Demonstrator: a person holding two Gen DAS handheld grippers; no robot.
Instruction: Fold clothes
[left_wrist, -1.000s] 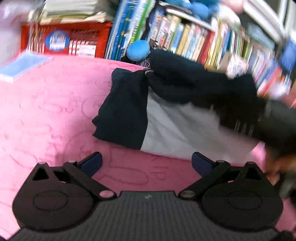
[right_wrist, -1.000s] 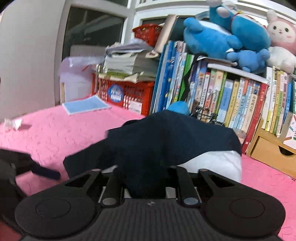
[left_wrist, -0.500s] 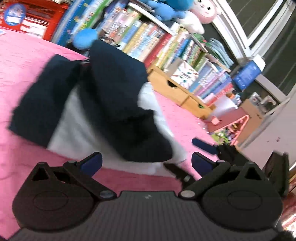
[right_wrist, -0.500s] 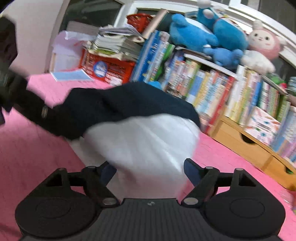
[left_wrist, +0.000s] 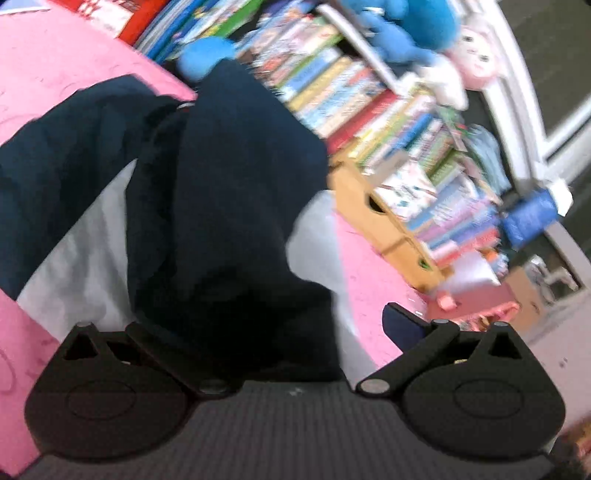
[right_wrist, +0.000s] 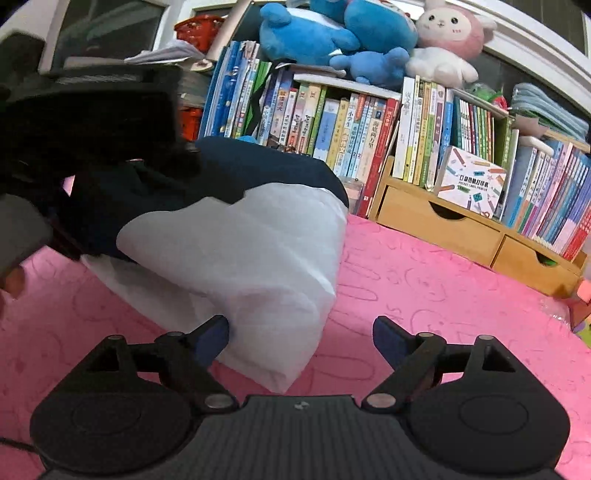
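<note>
- The garment (right_wrist: 236, 254), navy blue with a white body panel, was laid in a folded heap on the pink mat (right_wrist: 443, 280), just in front of the bookshelf (right_wrist: 369, 125).
- In the right wrist view, the white panel (right_wrist: 258, 266) formed the near end of the heap, and the navy part (right_wrist: 258, 170) was draped over its far and left side.
- In the left wrist view, a navy fold (left_wrist: 236, 206) was laid across the white panel (left_wrist: 74, 258), which showed on both sides of it.
- The right gripper (right_wrist: 301, 341) was spread wide. Its jaws had just been opening. The white corner lay between them, and the left pad (right_wrist: 212, 338) was at the cloth; contact could not be told.
- One second earlier, the right gripper had been closed on navy cloth held up off the mat; that cloth was now released.
- The left gripper (left_wrist: 280, 332) was spread, having just closed slightly. Dark cloth lay between the fingers, covering the left one; only the right pad (left_wrist: 400, 326) was seen, clear of the cloth.
- The left gripper's body (right_wrist: 85, 122) was seen at the far left of the heap.
</note>
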